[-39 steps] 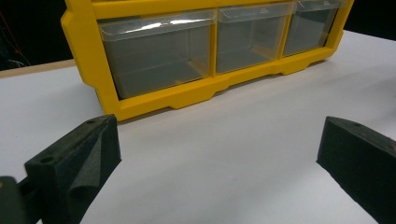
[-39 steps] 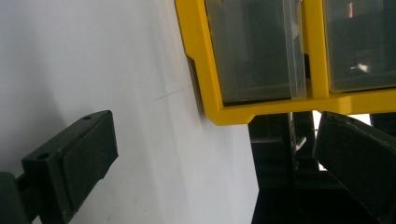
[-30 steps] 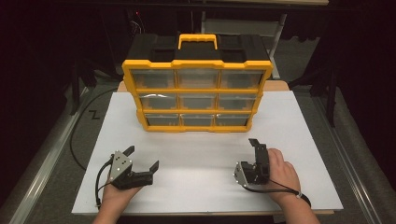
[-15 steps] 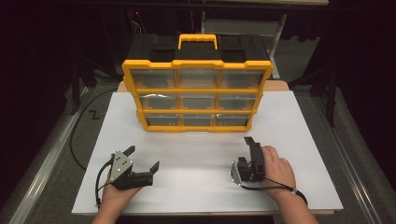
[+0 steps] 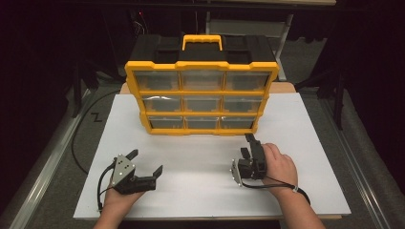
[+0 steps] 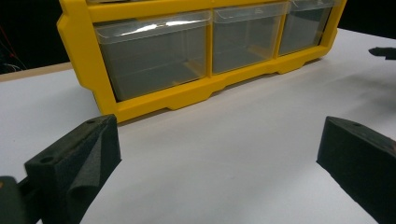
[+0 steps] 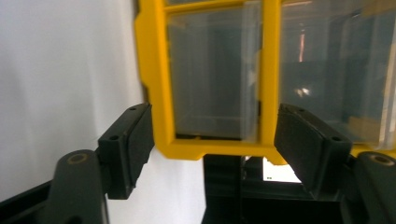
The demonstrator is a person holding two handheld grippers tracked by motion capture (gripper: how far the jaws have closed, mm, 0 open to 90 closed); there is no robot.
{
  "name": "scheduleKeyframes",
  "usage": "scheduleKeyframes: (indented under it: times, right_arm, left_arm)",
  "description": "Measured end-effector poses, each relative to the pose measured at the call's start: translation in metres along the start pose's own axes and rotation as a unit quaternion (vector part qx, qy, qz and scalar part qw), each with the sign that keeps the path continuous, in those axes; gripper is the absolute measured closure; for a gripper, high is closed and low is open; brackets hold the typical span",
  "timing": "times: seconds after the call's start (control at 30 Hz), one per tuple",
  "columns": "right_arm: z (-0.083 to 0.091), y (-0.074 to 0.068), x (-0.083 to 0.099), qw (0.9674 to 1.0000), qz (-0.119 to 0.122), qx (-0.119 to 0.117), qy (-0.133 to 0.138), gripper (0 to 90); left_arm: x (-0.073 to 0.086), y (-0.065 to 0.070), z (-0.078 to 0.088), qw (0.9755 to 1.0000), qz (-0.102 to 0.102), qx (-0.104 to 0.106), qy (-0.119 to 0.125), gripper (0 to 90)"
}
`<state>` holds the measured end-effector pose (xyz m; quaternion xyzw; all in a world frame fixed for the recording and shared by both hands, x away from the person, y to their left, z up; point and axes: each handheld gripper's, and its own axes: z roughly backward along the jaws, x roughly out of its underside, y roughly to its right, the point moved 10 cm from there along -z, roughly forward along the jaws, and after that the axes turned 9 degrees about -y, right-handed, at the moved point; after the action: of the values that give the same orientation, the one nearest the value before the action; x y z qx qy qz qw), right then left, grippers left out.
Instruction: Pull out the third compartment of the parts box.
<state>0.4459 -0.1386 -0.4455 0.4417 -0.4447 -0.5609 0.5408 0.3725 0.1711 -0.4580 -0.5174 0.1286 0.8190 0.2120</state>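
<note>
At frame centre, the rigid, bulky organizer (image 5: 201, 98) is best taken by its bottom-right drawer lip, which the right tongs (image 5: 249, 143), half-closing yet gripping nothing, face; left tongs (image 5: 145, 161) gape apart.

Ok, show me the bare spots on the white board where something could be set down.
The widest free patch of the white board lies between the left hand-held gripper and the right hand-held gripper, in front of the yellow plastic drawer organiser. Bare strips also flank the organiser left and right. It is tightest at the organiser's bottom right corner, where the right hand-held gripper sits close.
</note>
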Motion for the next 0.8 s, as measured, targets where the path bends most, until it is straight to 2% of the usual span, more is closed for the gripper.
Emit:
scheduleKeyframes:
  times: [0.13,0.3,0.4,0.47,0.53,0.6,0.63,0.8]
  right_arm:
    - [-0.003,0.015,-0.006,0.9998,-0.006,0.018,0.0,36.3]
    - [-0.005,0.024,-0.01,0.9996,-0.011,0.028,-0.002,38.9]
    - [-0.006,0.038,-0.015,0.999,-0.01,0.043,0.003,41.5]
    - [-0.006,0.041,-0.016,0.9989,-0.013,0.045,0.006,42.1]
    - [-0.005,0.054,-0.018,0.9983,-0.013,0.056,0.006,43.0]
    - [-0.005,0.056,-0.017,0.9983,-0.014,0.056,0.003,43.5]
    - [-0.005,0.066,-0.018,0.9978,-0.017,0.064,0.005,43.9]
    - [-0.006,0.08,-0.02,0.997,-0.02,0.074,0.008,45.7]
  left_arm:
    - [0.0,0.0,0.001,1.0,0.001,-0.001,0.002,0.5]
    - [-0.001,0.0,0.0,1.0,0.002,0.0,0.004,0.5]
    - [-0.001,0.0,-0.001,1.0,0.002,-0.001,0.002,0.5]
    - [-0.001,0.0,-0.001,1.0,0.001,0.0,0.003,0.5]
    - [-0.001,0.001,-0.001,1.0,0.0,0.002,0.003,0.5]
    - [-0.001,0.001,-0.001,1.0,0.001,0.003,0.004,0.5]
    - [-0.001,0.001,-0.001,1.0,0.0,0.004,0.005,0.5]
    - [-0.002,0.001,0.0,1.0,0.0,0.004,0.006,0.5]
